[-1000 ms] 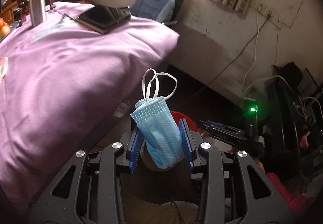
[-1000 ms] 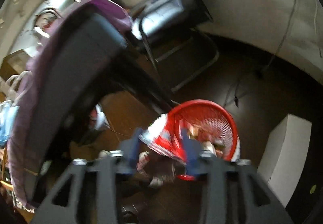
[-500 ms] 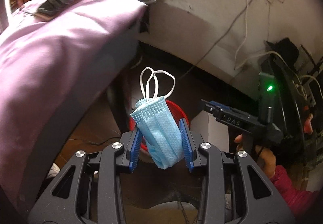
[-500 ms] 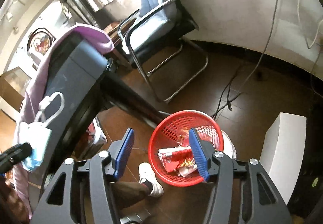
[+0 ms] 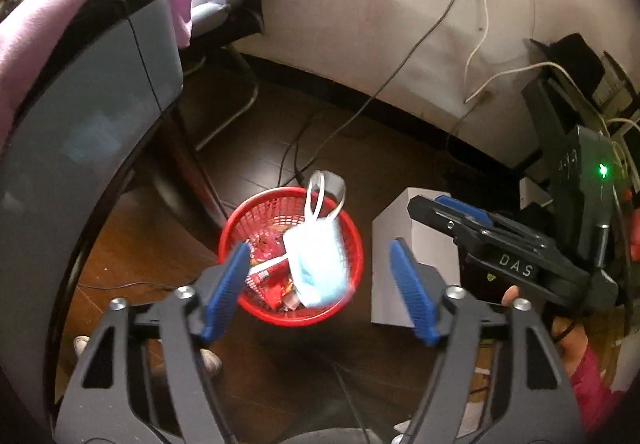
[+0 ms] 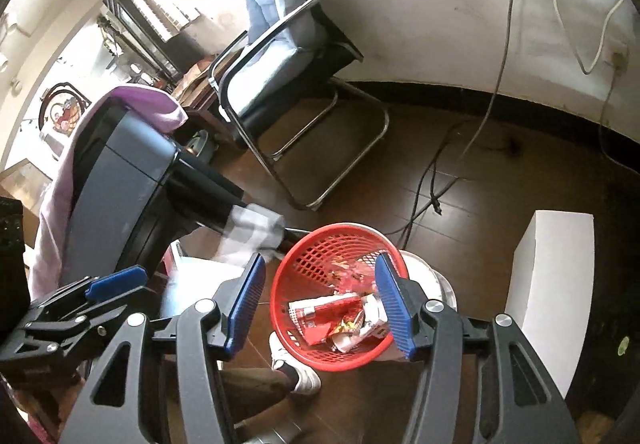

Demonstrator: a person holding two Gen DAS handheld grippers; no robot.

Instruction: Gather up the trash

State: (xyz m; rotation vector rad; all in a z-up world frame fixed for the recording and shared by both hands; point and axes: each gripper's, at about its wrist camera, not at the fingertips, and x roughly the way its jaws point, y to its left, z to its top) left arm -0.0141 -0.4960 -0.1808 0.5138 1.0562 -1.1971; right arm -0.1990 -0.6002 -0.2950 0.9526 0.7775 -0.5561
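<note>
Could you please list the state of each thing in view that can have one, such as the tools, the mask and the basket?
Left tool: open, holding nothing.
Right tool: open, holding nothing.
Face mask: loose, blurred in mid-air over the basket, touching neither finger.
Red basket: upright on the floor, partly filled with wrappers.
Red wrappers: crumpled, lying inside the basket.
Chair: upright, unoccupied.
</note>
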